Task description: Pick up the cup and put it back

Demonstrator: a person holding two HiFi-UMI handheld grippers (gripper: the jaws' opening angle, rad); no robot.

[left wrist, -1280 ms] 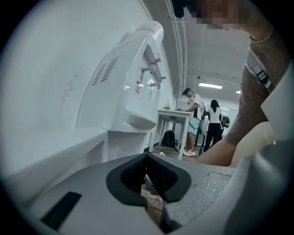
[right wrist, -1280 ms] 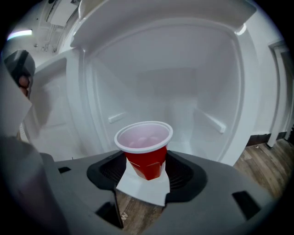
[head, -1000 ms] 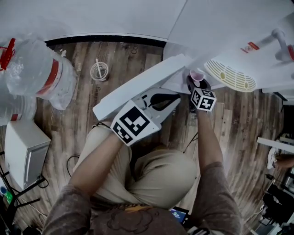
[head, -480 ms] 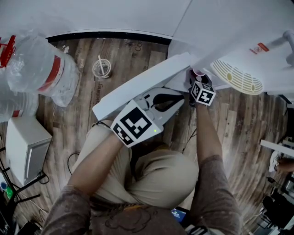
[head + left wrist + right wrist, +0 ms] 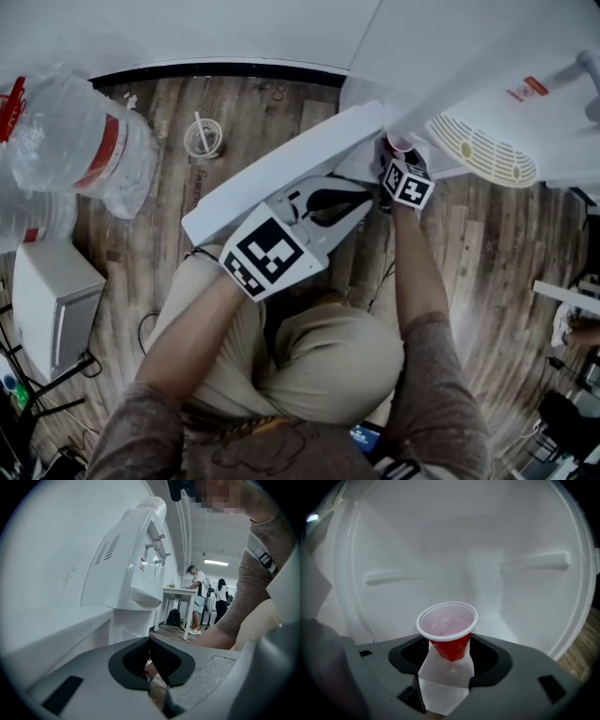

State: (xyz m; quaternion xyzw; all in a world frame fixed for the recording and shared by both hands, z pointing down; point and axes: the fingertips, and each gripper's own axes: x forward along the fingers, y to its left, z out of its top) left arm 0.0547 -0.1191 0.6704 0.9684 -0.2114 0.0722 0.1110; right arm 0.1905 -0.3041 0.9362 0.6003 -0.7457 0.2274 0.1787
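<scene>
Cup point(image 5: 449, 641) sits between the jaws of your right gripper point(image 5: 450, 654), red with a white rim, and the jaws are clamped on its lower body. It stands about upright, mouth up, with nothing visible inside it. You are holding it inside a white compartment point(image 5: 520, 616) that has a ledge on each side wall. The compartment's floor shows white under the cup, but no view shows whether the base touches it.

From your head view the cup point(image 5: 400, 143) shows just past your right gripper point(image 5: 401, 164), at the mouth of the compartment under the dispenser point(image 5: 478, 150). A long white panel point(image 5: 281, 173) slants across the floor point(image 5: 234, 122) on its left.

Your left gripper point(image 5: 151, 660) has its jaws pressed together with nothing between them. In the head view it point(image 5: 319, 202) hangs over your lap, just beside the panel and apart from the cup. Its own view looks along the dispenser's front toward the taps point(image 5: 157, 550).

A clear jug point(image 5: 84, 150) with a red band lies on the floor at the far left, near a white box point(image 5: 47, 300). Two people point(image 5: 199, 597) stand by a table point(image 5: 180, 592) in the background.
</scene>
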